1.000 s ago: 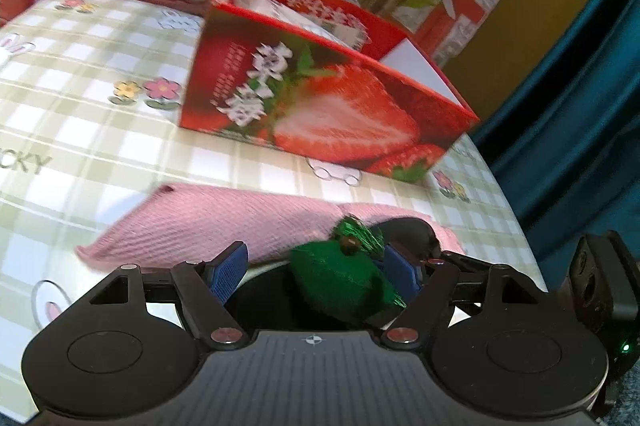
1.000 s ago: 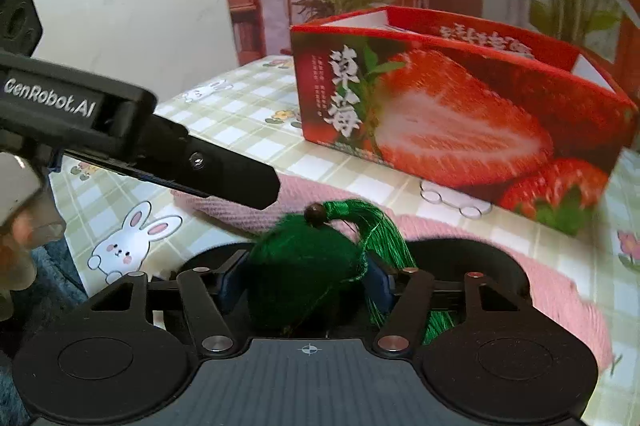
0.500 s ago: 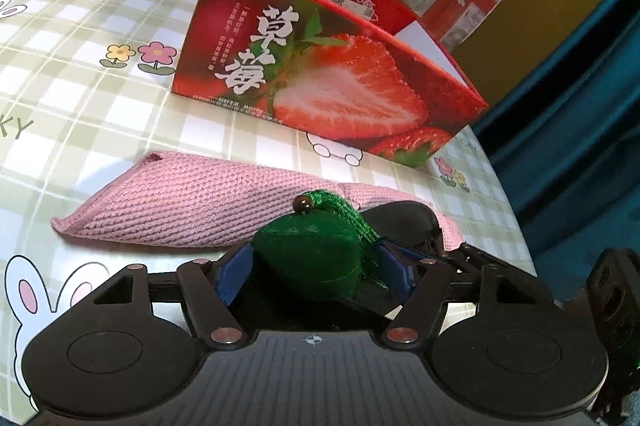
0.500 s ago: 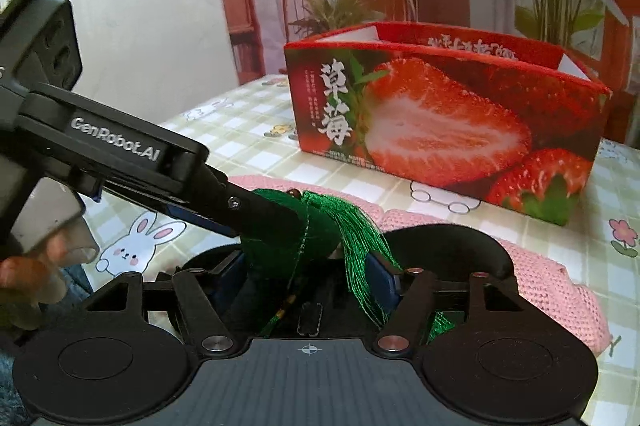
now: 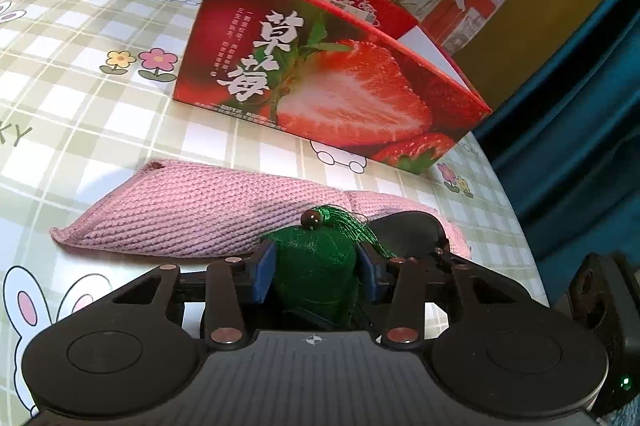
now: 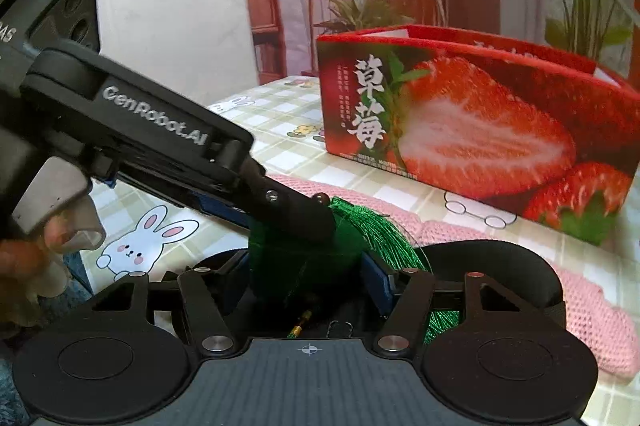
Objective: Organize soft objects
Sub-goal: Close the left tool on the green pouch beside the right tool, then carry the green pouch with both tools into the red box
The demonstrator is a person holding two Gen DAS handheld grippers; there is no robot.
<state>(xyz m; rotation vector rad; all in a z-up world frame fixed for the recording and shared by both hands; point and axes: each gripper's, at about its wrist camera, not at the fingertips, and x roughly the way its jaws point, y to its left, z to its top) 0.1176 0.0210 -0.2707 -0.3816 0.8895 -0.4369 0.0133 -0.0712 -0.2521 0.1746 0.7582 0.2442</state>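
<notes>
standing open-topped on the checked tablecloth (image 5: 80,94), the strawberry box (image 5: 320,74) showed pale contents that could not be made out. bare cloth lay left of the pink knitted cloth (image 5: 208,210). the green tasselled pouch (image 5: 316,266) was squeezed by the left gripper (image 5: 316,272), its jaws just narrowed, and sat between the right gripper's (image 6: 316,278) half-parted jaws; contact there could not be told.

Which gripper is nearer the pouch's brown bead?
Left. Left gripper, jaws just closing on the green pouch, has a finger beside the brown bead; right gripper holds the pouch lower down.
</notes>
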